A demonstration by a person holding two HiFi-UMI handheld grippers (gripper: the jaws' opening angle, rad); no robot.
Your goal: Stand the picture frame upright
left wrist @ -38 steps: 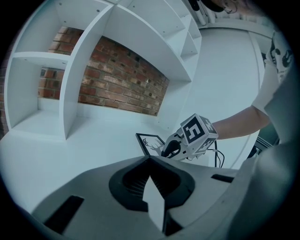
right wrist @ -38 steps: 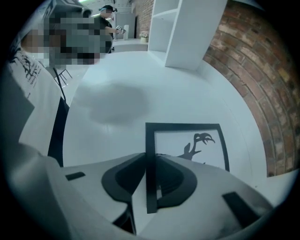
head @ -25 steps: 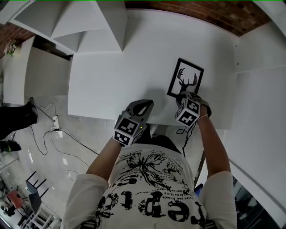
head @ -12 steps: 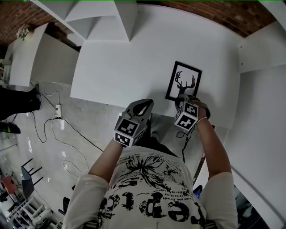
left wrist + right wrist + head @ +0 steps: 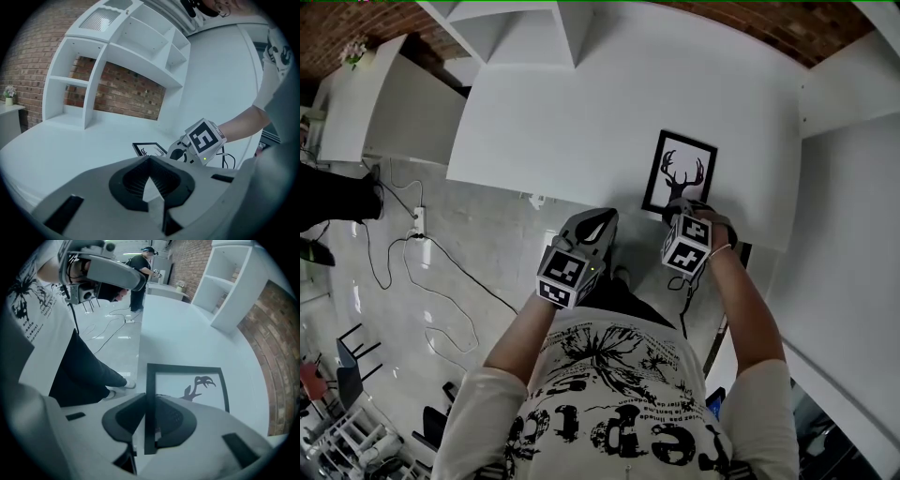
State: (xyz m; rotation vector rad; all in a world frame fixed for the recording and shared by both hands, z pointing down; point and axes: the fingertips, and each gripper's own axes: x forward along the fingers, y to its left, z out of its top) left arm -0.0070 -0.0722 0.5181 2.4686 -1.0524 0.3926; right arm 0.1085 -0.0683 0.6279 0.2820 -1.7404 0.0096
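Black-bordered picture frame on the white table, close to the table's near edge and towards the person's right. It appears to lie flat, picture side up, showing a dark antlered deer silhouette on a white ground.

Right gripper: positioned at the near edge of the frame. In the right gripper view the jaws of this gripper pinch one black side rail of the frame, one pad on each face of the rail; the rest of the frame extends away from the jaws across the table.

Left gripper: held off the near edge of the table, in front of the person's body, beside the right gripper and apart from the frame. In the left gripper view its jaws are pressed together with nothing between them; beyond them lie the frame and the right gripper.

Background: white shelf unit at the far side of the table against a red brick wall; grey floor with cables on the person's left.
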